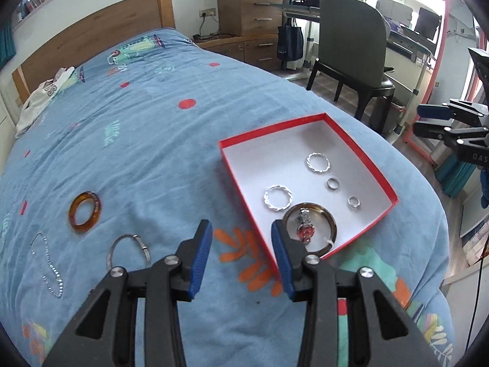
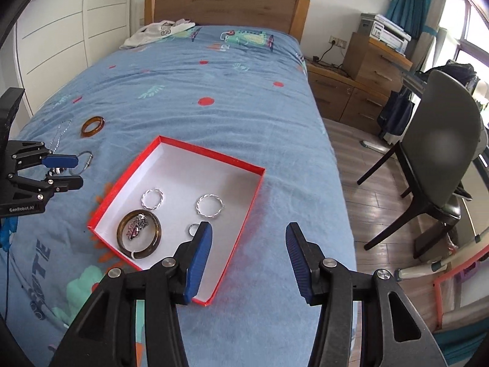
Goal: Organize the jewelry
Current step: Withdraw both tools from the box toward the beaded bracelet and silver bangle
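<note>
Jewelry spread over a bed [image 1: 146, 128] with a blue patterned cover, partly sorted into a shallow red box [image 1: 394, 197] with a white inside, set toward the bed's right edge.

Inside the box: two twisted silver hoops [image 1: 318, 162] [image 1: 277, 198], well apart; two small silver rings [image 1: 332, 183] [image 1: 353, 202] beside them; a broad brown bangle [image 1: 331, 223] in the near corner, with a red-faced wristwatch [image 1: 305, 226] lying inside its circle.

Outside the box, on the cover to its left: an amber bangle [image 1: 84, 212], lying flat; a thin silver bangle [image 1: 130, 250] nearer the camera; a fine silver chain [image 1: 47, 264] in a loose loop at the far left. None touching the others.

Left hand-held gripper [image 1: 241, 238] held above the cover, just left of the box's near corner, jaws apart and empty, blue pads facing each other with only fabric between. From the right wrist view, seen side-on at the left edge, above the thin silver bangle.

Right hand-held gripper [image 2: 249, 240] raised over the box's near right edge, jaws wide and holding nothing; left pad over the box's white floor, right pad over bare cover.

Farther off: a wooden headboard [image 2: 226, 6], white clothing [image 2: 156, 33] by it, a dark chair [image 2: 440, 140] on the wooden floor.
</note>
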`<state>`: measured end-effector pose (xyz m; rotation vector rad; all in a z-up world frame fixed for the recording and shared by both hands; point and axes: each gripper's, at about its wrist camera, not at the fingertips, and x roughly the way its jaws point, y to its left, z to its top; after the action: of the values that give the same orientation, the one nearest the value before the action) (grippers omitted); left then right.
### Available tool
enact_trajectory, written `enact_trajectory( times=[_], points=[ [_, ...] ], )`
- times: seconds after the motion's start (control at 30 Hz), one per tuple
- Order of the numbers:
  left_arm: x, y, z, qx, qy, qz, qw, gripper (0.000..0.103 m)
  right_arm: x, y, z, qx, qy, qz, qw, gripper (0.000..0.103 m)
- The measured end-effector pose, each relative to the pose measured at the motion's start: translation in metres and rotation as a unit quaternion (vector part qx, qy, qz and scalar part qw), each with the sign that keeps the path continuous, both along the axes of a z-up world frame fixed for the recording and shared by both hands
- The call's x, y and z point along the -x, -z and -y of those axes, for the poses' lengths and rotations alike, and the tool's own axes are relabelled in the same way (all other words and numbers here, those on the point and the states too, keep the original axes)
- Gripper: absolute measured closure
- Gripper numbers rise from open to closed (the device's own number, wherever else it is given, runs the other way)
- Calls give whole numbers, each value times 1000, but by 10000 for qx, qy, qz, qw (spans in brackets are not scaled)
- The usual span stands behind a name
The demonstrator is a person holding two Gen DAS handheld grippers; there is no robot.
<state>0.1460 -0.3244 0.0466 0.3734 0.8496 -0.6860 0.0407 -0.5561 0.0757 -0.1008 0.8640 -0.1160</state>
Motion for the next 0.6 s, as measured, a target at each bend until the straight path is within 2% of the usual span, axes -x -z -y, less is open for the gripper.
enact_trajectory(
  times=[0.2, 0.33, 0.6],
  points=[
    [16, -49, -78, -14, -461, 382, 9982, 62, 45, -53, -18, 106, 108, 474, 9988, 52],
    [31, -74, -131, 19, -744, 624, 9953, 59, 71, -80, -42, 165, 58, 764, 9969, 47],
    [59, -103, -242, 177, -1485, 907, 9846, 52, 98, -106, -93, 137, -220, 1100, 9936, 46]
  ],
)
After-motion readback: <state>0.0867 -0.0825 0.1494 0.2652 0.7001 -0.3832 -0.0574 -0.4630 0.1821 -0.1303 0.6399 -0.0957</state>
